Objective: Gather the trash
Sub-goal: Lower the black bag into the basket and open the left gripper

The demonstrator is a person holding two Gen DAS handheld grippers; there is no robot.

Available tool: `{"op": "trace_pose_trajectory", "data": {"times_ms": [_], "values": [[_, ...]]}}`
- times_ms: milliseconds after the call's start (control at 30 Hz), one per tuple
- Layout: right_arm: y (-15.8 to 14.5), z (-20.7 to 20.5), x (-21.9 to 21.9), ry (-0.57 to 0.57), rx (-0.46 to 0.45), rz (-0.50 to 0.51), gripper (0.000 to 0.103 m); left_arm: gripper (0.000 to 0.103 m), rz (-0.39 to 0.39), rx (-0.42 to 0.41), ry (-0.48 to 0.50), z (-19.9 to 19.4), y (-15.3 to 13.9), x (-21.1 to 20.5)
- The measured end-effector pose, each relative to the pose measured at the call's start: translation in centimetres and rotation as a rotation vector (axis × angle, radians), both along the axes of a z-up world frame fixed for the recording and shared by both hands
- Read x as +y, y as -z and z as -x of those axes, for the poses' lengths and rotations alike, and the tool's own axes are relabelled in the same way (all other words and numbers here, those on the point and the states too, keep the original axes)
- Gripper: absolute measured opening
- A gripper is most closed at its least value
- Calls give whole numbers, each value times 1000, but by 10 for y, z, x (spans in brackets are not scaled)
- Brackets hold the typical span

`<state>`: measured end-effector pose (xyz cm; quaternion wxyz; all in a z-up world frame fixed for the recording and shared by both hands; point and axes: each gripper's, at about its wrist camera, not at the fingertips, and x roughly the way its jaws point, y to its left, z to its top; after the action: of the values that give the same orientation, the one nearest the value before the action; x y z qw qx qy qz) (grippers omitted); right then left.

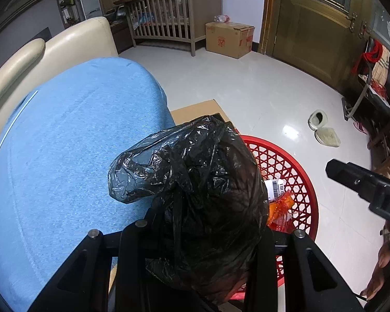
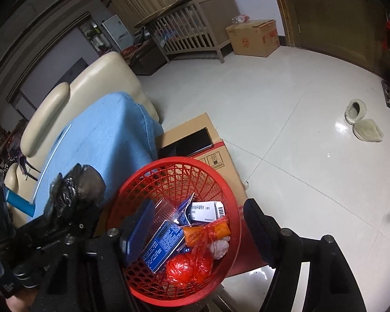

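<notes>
Left wrist: your left gripper (image 1: 208, 236) is clamped on the bag (image 1: 195, 187), held above the basket (image 1: 296, 182).

Right wrist: your right gripper (image 2: 192, 223) is spread wide, empty, straddling the basket (image 2: 228, 197) of trash. Next, likely: open the bag, tip the basket in.

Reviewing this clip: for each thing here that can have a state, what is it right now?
Left gripper: shut on black bag.
Black bag: crumpled, held up beside the basket, not in it.
Right gripper: open, empty, jaws straddling the basket.
Basket: upright on a cardboard box, partly filled with trash.
Medicine box: lying inside the basket.
Slippers: on the floor, one tipped.
</notes>
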<state>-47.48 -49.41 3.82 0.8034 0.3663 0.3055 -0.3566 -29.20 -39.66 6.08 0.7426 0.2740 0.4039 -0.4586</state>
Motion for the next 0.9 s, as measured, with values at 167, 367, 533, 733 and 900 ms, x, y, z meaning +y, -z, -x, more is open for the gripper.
{"op": "trace_pose_trajectory", "data": {"times_ms": [167,367,533,733,900], "values": [[-2,4,-2,8,-10,1,74,38,-17,13,15,4,7,-6],[-2,8,-3,22,-18,0,74,38,-32,16,26,9,14,-12],[-5,13,-6,38,-30,1,74,38,-49,21,26,10,23,-21],[-9,13,-8,43,-41,5,74,38,-72,29,36,12,34,-25],[-13,10,-6,39,-49,9,74,41,-81,36,36,12,38,-27]]}}
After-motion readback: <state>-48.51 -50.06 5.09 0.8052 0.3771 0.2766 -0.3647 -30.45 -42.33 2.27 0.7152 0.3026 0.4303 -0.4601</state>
